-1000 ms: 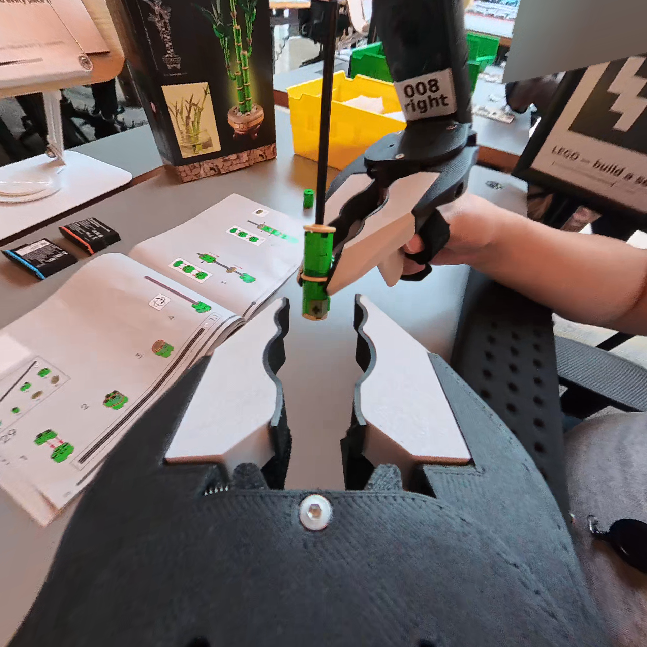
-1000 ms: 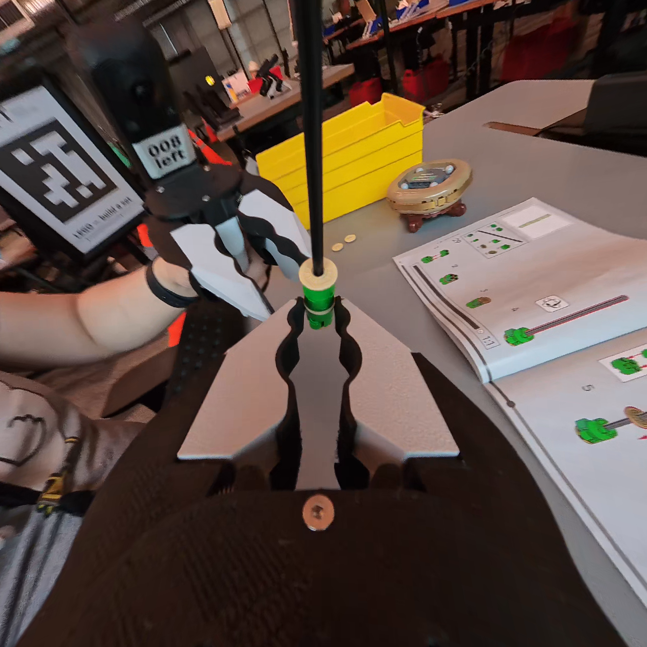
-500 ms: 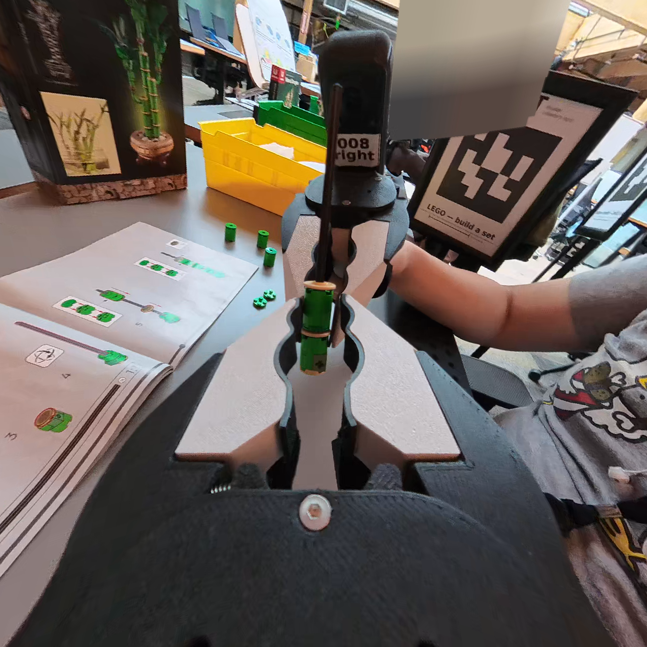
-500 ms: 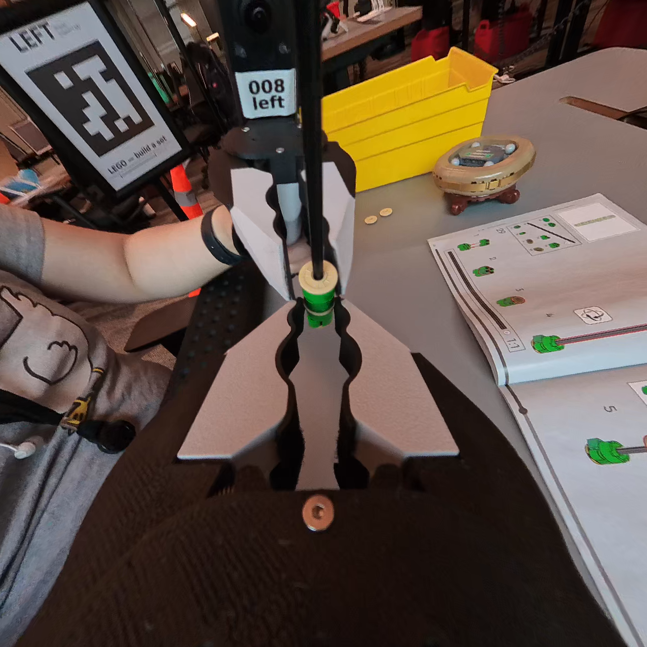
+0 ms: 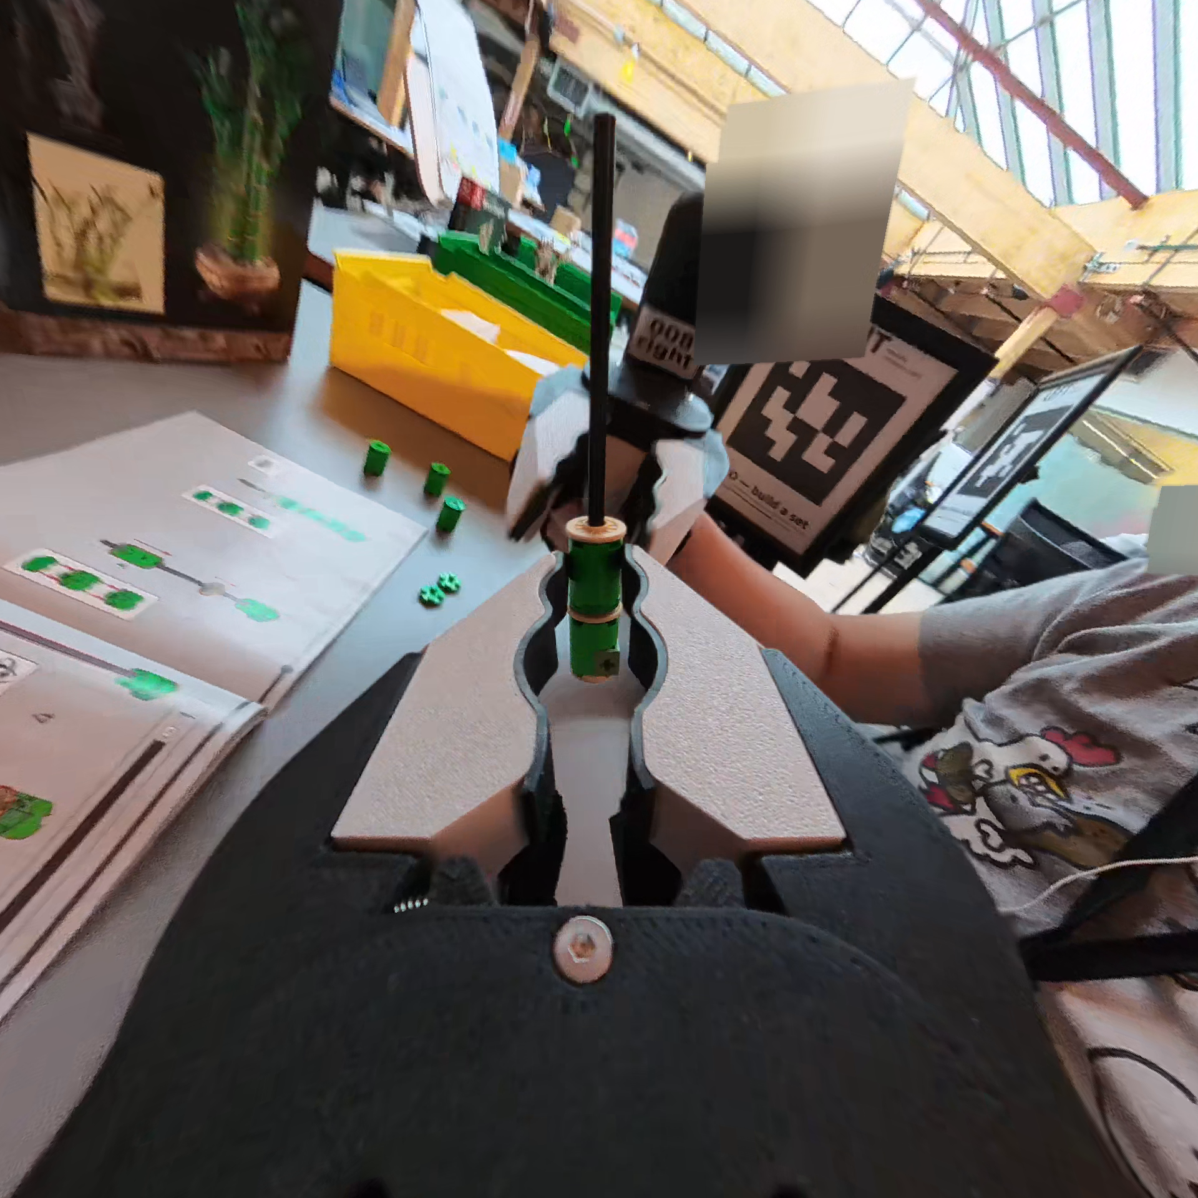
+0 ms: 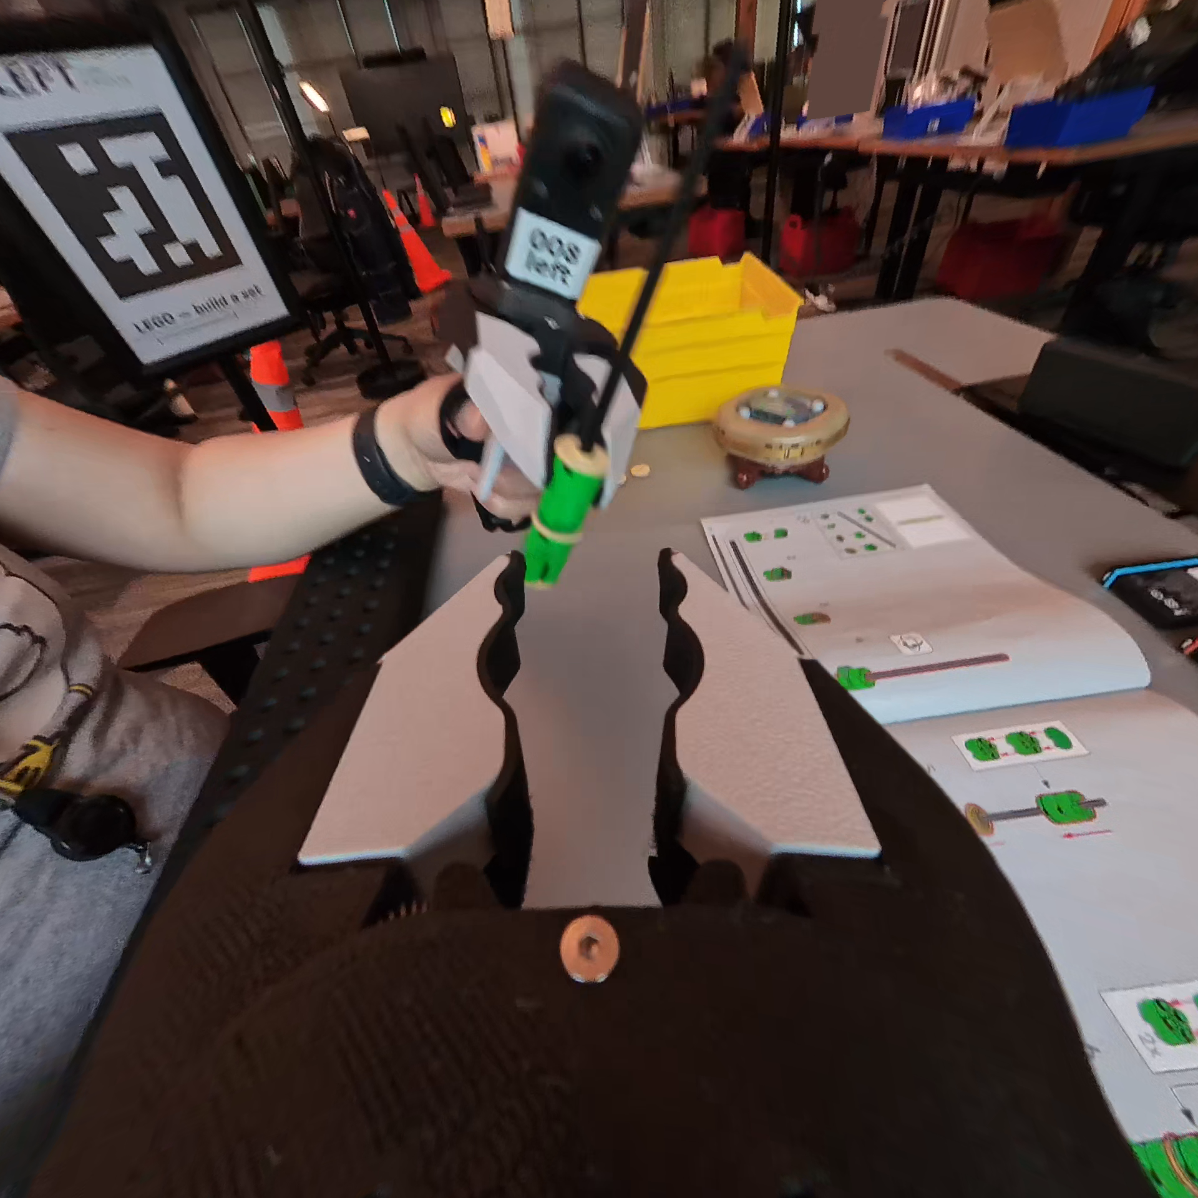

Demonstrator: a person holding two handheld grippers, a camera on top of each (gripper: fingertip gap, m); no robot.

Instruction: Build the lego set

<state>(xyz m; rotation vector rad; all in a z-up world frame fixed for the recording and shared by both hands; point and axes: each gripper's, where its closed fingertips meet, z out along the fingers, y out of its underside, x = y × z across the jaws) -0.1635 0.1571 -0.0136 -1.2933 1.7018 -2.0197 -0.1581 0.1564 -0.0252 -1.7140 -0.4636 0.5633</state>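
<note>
Left tool (image 5: 593, 577) clamps the green stalk (image 5: 593, 612); right tool (image 6: 590, 564) gapes empty.
Stalk tilts above the bench (image 6: 940, 402); a loose one-sided grip could let the rod (image 5: 601, 311) slide.

— What sort of place am I steering in?
— A big workshop hall, I'd say: skylights (image 5: 1069, 78) and timber beams (image 5: 959, 188) upper right, traffic cones (image 6: 415, 246) upper left, rows of workbenches (image 6: 972, 146) with blue bins (image 6: 1076, 120) upper right.
</note>
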